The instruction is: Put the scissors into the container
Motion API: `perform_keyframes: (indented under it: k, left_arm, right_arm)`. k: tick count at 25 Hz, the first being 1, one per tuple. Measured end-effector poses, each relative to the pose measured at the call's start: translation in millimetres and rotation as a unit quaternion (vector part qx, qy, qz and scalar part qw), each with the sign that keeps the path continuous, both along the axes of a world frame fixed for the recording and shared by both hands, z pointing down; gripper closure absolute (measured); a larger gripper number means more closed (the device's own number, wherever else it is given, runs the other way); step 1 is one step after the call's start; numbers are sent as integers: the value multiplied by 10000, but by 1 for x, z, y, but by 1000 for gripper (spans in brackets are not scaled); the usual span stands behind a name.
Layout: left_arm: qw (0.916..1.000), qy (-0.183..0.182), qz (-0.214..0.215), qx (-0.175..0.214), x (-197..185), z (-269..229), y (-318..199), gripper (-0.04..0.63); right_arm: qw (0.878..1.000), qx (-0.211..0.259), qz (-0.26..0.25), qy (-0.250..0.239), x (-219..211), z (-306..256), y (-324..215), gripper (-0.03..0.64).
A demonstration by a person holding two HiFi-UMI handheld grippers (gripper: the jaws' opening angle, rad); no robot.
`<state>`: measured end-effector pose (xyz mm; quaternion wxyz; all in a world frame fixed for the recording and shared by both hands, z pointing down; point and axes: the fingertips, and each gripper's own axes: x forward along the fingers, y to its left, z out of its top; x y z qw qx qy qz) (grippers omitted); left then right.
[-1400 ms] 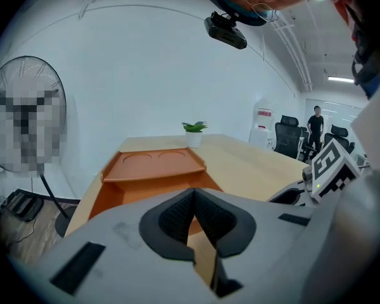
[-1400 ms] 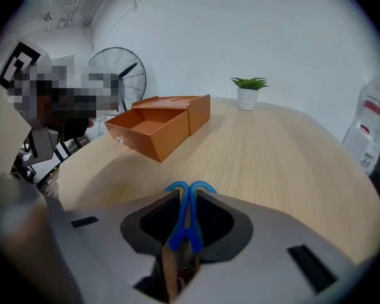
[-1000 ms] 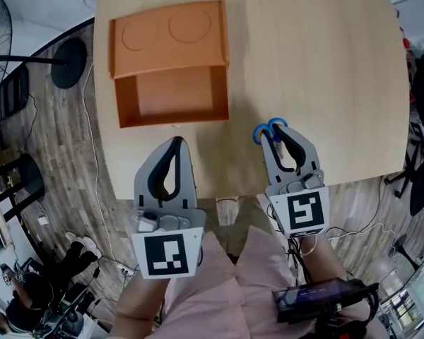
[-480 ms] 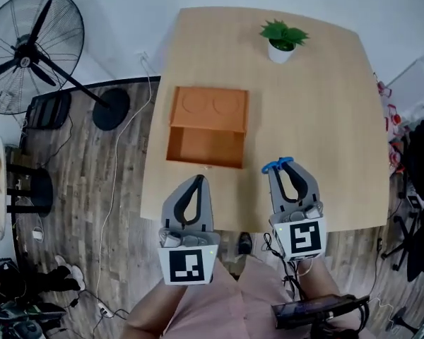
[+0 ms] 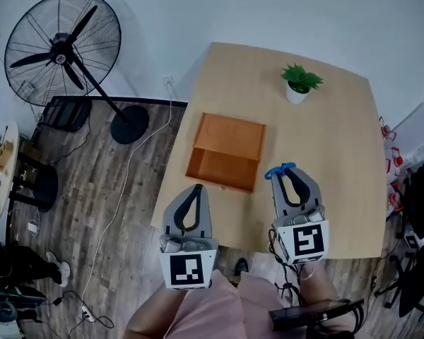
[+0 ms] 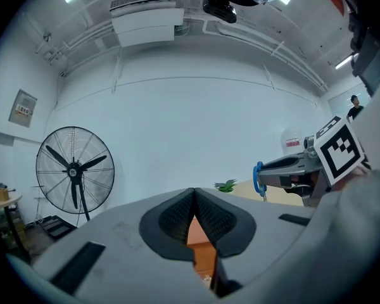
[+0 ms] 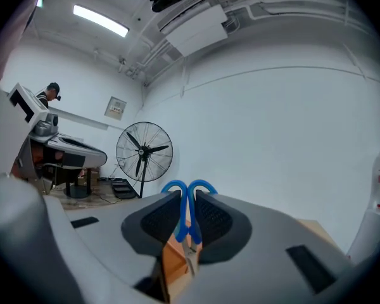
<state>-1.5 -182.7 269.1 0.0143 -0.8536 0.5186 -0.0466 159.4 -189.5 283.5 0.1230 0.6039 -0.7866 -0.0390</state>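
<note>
My right tongs (image 5: 285,171) pinch the blue scissors (image 5: 274,169), handles poking past the tips. The orange container (image 5: 226,152) sits just ahead-left of them; potted plant (image 5: 300,83) stands farther ahead. My left tongs (image 5: 197,188) are closed tip to tip.

We see a pale wooden counter (image 5: 332,154), a small potted plant (image 5: 299,83) near its far edge, a black standing fan (image 5: 63,48) on the plank floor (image 5: 85,189) at left, a white cable (image 5: 125,183) trailing

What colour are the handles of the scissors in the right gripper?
The scissors have blue handles, clearest in the right gripper view.
</note>
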Motion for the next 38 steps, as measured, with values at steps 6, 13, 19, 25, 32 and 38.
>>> perform_keyframes:
  k: [6, 13, 19, 25, 32, 38]
  left_arm:
    - [9994, 71, -325, -55, -20, -2, -6, 591]
    - [9979, 181, -618, -84, -53, -2, -21, 591]
    - [9961, 215, -792, -316, -78, 15, -33, 591]
    - [9931, 171, -964, -644, -103, 39, -48, 591]
    - [9902, 54, -1007, -968, -118, 70, -65, 591]
    - [9875, -1, -967, -1244, -123, 88, -76, 591]
  right_arm:
    - [9994, 64, -333, 53, -21, -11, -18, 543]
    - [9976, -24, -674, 138, -59, -9, -41, 543]
    - [9949, -188, -965, 242, -89, 16, -60, 543]
    - [9889, -722, -1229, 408, -114, 67, -76, 543]
    - [9809, -1393, -1286, 426, -122, 128, -88, 543]
    - [9754, -1725, -1301, 427, -122, 157, -95, 542]
